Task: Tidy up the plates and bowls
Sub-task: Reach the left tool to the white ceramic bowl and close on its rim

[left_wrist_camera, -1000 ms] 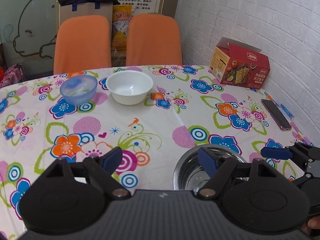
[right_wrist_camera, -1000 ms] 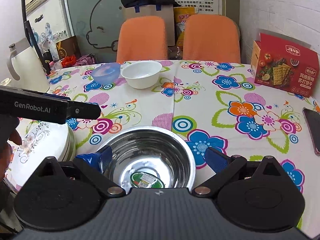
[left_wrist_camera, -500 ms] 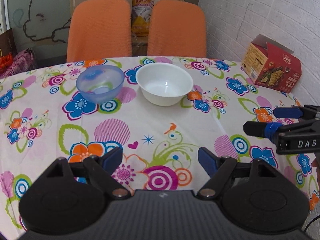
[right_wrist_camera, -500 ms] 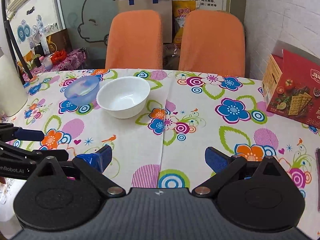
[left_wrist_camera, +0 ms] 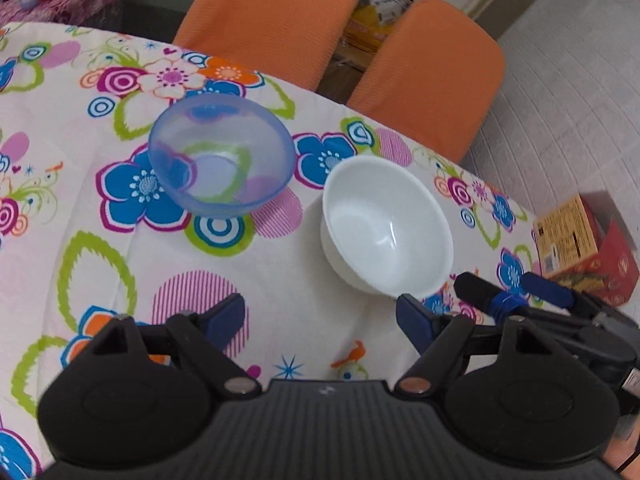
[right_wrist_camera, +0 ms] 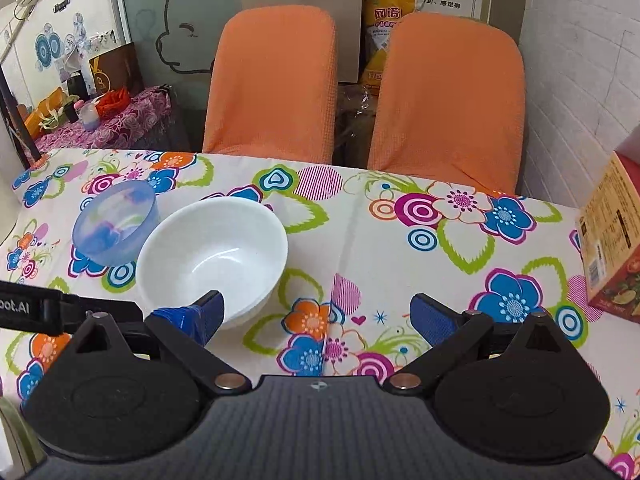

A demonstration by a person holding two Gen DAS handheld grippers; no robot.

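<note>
Two bowls stand side by side on the flowered tablecloth: a translucent blue bowl (left_wrist_camera: 222,156) on the left and a white bowl (left_wrist_camera: 388,228) on the right. My left gripper (left_wrist_camera: 320,318) is open and empty, a short way in front of both bowls. My right gripper (right_wrist_camera: 320,314) is also open and empty; its left fingertip overlaps the near rim of the white bowl (right_wrist_camera: 212,256), with the blue bowl (right_wrist_camera: 116,224) just behind to the left. In the left wrist view, the right gripper (left_wrist_camera: 496,286) reaches in beside the white bowl.
Two orange chairs (right_wrist_camera: 272,80) (right_wrist_camera: 448,96) stand against the table's far edge (right_wrist_camera: 360,168). A red and yellow cracker box (right_wrist_camera: 612,240) sits at the right, near the white brick wall. A cluttered side table (right_wrist_camera: 108,116) is at the far left.
Both grippers have moved forward over the table toward the two bowls. The steel bowl and the stacked plates have dropped out of view. The left wrist view now tilts downward.
</note>
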